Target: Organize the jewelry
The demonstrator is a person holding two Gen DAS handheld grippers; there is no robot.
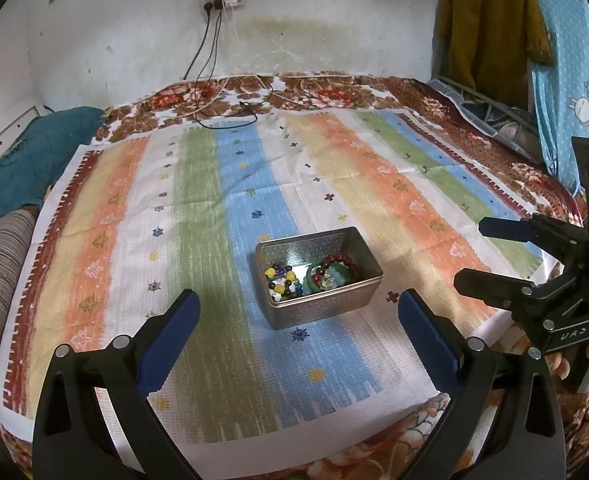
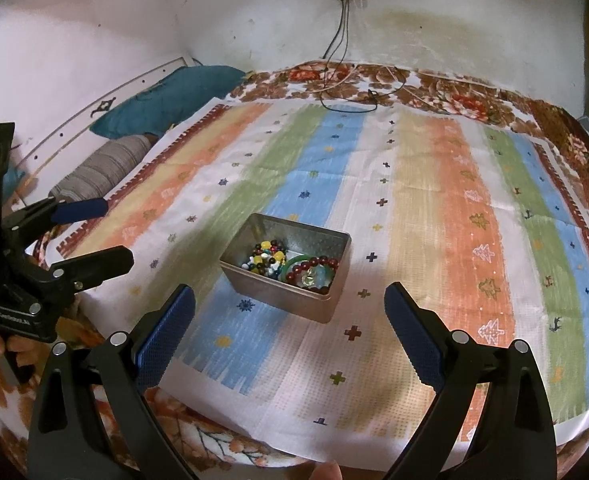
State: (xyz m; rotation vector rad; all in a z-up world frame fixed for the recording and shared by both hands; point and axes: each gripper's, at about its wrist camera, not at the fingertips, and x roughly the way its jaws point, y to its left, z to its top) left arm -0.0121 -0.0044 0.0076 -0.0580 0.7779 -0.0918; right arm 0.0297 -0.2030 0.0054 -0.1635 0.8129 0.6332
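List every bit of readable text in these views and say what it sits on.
"UAS": white letters on the black body of the right tool, seen from the left wrist view, possibly cut off.
White lettering on the body of the left tool, seen from the right wrist view: too blurred to read.
The metal tin: embossed pattern only, no text.

Right hand-held gripper (image 2: 290,308) stood in the foreground, its blue-padded fingers (image 2: 166,332) spread wide and empty above a striped cloth (image 2: 434,208) laid over a floral bedcover (image 2: 446,92); a metal tin (image 2: 290,292) rested on the cloth just beyond the fingertips, holding a multicoloured bead strand (image 2: 266,258), a dark red bead bracelet (image 2: 314,268) and a green bangle (image 2: 292,262); left hand-held gripper (image 2: 110,232) entered at the left edge, also parted; teal pillow (image 2: 166,100) and striped bolster (image 2: 102,172) lay beside the wall.
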